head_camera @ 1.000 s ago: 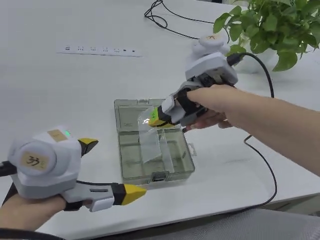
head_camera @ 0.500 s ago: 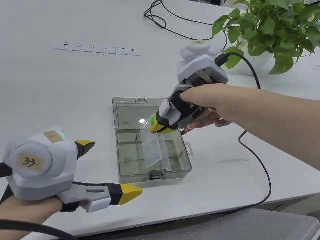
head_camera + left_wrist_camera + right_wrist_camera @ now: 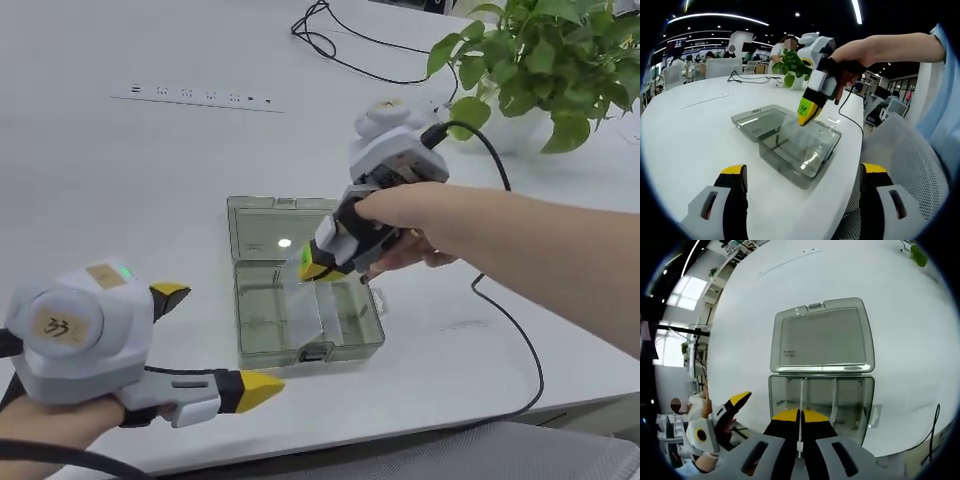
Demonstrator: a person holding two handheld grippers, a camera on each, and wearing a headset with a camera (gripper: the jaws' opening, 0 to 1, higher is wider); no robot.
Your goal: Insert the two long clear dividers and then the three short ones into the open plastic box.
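Head view: right tool [image 3: 312, 268] pinching a clear divider [image 3: 300, 305] over the plastic box [image 3: 262, 345].
It hangs tilted, lower edge inside; my left tool [image 3: 216, 338] gapes empty, low.

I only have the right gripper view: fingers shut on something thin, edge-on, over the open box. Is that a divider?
Observer: Yes. The head view shows its face: a clear divider hanging from the right gripper, its lower part down inside the box.
Operator: Is the left gripper helping?
Observer: No. The left gripper is open, its fingers wide apart with nothing between them, on the near side of the box and apart from it.
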